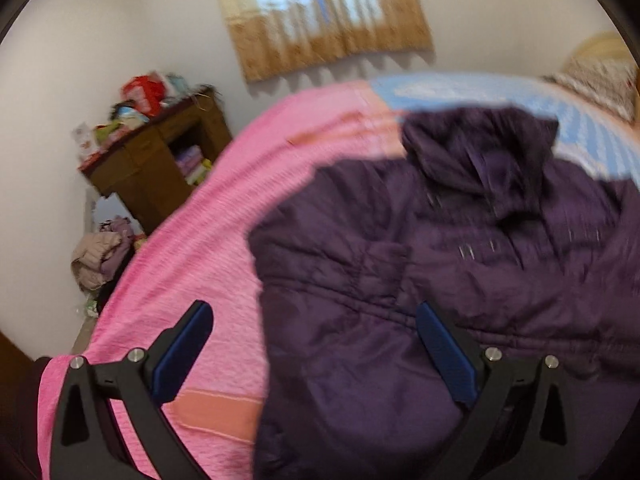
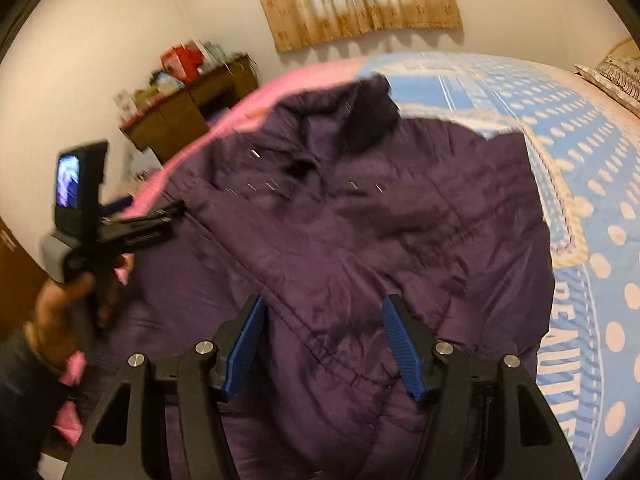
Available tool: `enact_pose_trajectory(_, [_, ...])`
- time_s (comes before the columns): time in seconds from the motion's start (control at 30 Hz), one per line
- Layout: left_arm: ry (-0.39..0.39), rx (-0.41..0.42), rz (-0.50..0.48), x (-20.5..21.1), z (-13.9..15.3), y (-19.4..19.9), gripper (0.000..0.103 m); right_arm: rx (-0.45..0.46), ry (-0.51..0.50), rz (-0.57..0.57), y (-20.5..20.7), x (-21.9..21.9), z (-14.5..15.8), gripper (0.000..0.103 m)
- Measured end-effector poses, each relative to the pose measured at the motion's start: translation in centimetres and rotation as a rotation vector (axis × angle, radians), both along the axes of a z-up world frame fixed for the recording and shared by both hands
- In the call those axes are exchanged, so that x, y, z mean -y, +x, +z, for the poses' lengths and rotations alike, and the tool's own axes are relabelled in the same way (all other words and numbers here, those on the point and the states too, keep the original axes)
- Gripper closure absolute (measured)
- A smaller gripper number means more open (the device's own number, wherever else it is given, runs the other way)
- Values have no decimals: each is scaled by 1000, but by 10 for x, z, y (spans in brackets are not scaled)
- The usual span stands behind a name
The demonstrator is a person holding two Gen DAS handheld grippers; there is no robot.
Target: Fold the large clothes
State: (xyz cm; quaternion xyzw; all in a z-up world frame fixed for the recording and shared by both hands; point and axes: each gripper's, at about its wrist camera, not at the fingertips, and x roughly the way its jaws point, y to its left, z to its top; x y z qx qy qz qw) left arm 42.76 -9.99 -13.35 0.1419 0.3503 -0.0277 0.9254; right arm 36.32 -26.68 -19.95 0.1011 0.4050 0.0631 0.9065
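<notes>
A dark purple quilted jacket (image 1: 440,264) lies spread on the bed, collar at the far end; it also fills the middle of the right wrist view (image 2: 360,232). My left gripper (image 1: 314,344) is open and empty, hovering above the jacket's left edge, its left finger over the pink blanket (image 1: 208,216). My right gripper (image 2: 324,340) is open and empty above the jacket's lower middle. In the right wrist view the left gripper (image 2: 160,212) shows from the side at the jacket's left edge, held by a hand. Both views are blurred.
A blue dotted bedspread (image 2: 592,208) lies under and right of the jacket. A brown wooden cabinet (image 1: 156,160) with clutter on top stands against the far wall, with a pile of clothes (image 1: 100,256) on the floor beside it. A curtained window (image 2: 356,0) is behind the bed.
</notes>
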Motion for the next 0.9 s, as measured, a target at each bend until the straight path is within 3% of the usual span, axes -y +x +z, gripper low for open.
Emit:
enact_pose_trajectory(0.2, [44,-96,-92,14,-31,0,0,-45,-27,40,-11,7,-12,44])
enact_pose_trajectory(0.3, [-20,-124,-93,6,-35,3,0,-58,-19,57,-11,11,-20,44])
enact_pose_trajectory(0.43, [-197,-214,-90,-19,-40,14,0,-58,-43,62,-9,5,-23,43])
enact_pose_trajectory(0.53, [-277,-259,-88,-30,-44,19,0,-49,-78,60,-8,-1,-25,43])
enact_pose_trajectory(0.8, [-278,-247,-89,-31,-44,10,0,-35,-74,59,-9,0,-24,43])
enact_pose_trajectory(0.9, [-270,-243,-88,-29,-43,14,0,-24,-7,71,-10,7,-1,44])
